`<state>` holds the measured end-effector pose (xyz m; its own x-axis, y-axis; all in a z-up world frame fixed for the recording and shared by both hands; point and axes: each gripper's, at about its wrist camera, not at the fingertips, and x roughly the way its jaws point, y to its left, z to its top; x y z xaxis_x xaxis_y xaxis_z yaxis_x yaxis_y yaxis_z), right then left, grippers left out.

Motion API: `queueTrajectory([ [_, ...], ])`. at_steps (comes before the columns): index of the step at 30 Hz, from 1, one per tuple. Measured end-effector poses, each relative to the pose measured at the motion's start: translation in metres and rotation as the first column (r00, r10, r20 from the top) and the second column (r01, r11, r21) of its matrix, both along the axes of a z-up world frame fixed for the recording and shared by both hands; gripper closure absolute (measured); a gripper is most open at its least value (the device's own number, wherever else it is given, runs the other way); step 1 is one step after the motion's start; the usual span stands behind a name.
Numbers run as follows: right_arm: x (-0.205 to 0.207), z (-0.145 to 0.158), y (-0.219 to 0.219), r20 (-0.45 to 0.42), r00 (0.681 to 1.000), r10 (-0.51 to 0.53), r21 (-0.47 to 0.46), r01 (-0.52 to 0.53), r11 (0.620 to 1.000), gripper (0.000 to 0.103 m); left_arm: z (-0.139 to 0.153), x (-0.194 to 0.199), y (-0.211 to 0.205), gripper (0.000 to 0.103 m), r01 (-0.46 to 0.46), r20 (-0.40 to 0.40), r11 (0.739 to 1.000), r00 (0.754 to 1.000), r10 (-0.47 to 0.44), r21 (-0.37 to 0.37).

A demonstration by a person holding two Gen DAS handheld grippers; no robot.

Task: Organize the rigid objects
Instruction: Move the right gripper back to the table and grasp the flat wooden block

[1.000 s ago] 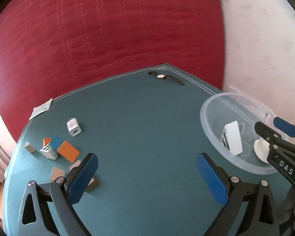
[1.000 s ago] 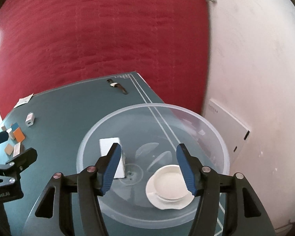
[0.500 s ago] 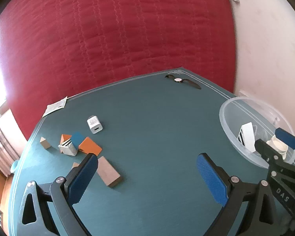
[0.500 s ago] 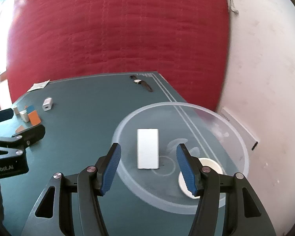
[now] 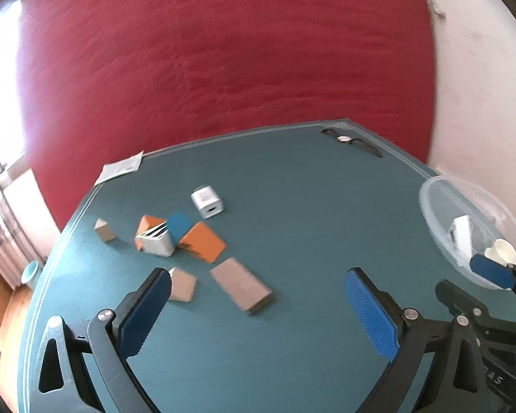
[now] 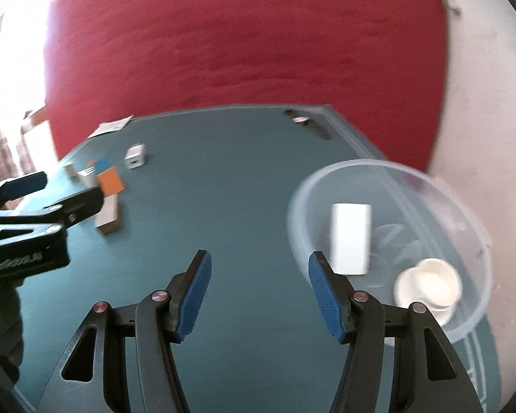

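Near the desk's left edge, lower your spread, empty left tool (image 5: 258, 296) squarely over the brown block (image 5: 241, 288), pinch its long sides, then carry it to the clear bowl (image 6: 471, 213) beside your spread, empty right tool (image 6: 258, 289).
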<state>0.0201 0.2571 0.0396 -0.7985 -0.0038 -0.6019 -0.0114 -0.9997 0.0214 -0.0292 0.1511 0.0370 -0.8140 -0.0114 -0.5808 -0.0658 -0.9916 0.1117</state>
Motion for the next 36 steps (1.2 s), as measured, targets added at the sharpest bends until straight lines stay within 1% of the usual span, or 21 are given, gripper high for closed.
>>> queueTrajectory([
  [2,-0.005,-0.002,-0.008,0.027,0.999,0.043,-0.017,-0.043,0.999,0.043,-0.003,-0.001,-0.015,0.001,-0.02,0.011,1.0,1.0,0.02,0.005],
  [6,-0.016,-0.009,-0.028,0.074,0.99,0.117,-0.038,-0.115,0.993,0.043,-0.009,-0.002,-0.045,0.001,-0.079,0.02,0.997,0.997,0.079,-0.014],
  [9,-0.026,-0.011,-0.037,0.099,0.984,0.148,-0.068,-0.142,0.988,0.043,-0.014,-0.003,-0.07,0.001,-0.139,0.034,0.99,0.99,0.139,-0.013],
  [13,-0.037,-0.011,-0.054,0.106,0.976,0.188,-0.078,-0.181,0.98,0.043,-0.017,-0.004,-0.091,0.001,-0.178,0.041,0.984,0.983,0.179,-0.008],
  [17,-0.049,-0.008,-0.075,0.1,0.964,0.245,-0.082,-0.238,0.968,0.043,-0.02,-0.004,-0.101,0.001,-0.193,0.046,0.981,0.98,0.193,-0.007],
  [20,-0.064,-0.009,-0.093,0.111,0.951,0.288,-0.102,-0.278,0.955,0.043,-0.025,-0.007,-0.107,0.001,-0.196,0.058,0.981,0.979,0.196,-0.01],
  [24,-0.084,-0.014,-0.113,0.128,0.935,0.33,-0.093,-0.32,0.943,0.043,-0.028,-0.011,-0.115,0.001,-0.203,0.072,0.979,0.976,0.204,-0.011],
  [26,-0.095,-0.016,-0.121,0.137,0.929,0.343,-0.092,-0.332,0.939,0.046,-0.03,-0.014,-0.12,0.001,-0.206,0.079,0.979,0.975,0.206,-0.006],
  [28,-0.102,-0.019,-0.125,0.145,0.926,0.348,-0.089,-0.339,0.937,0.055,-0.032,-0.016,-0.124,0.001,-0.214,0.089,0.977,0.973,0.214,-0.002],
  [33,-0.115,-0.026,-0.136,0.169,0.914,0.369,-0.081,-0.361,0.929,0.063,-0.036,-0.019,-0.131,0.001,-0.225,0.112,0.974,0.969,0.222,0.009],
  [35,-0.117,-0.027,-0.139,0.175,0.911,0.373,-0.071,-0.366,0.928,0.064,-0.037,-0.021,-0.132,0.001,-0.227,0.118,0.974,0.967,0.224,0.012],
  [36,-0.118,-0.028,-0.141,0.171,0.912,0.374,-0.056,-0.37,0.927,0.066,-0.038,-0.021,-0.133,0.001,-0.229,0.121,0.973,0.967,0.225,0.013],
])
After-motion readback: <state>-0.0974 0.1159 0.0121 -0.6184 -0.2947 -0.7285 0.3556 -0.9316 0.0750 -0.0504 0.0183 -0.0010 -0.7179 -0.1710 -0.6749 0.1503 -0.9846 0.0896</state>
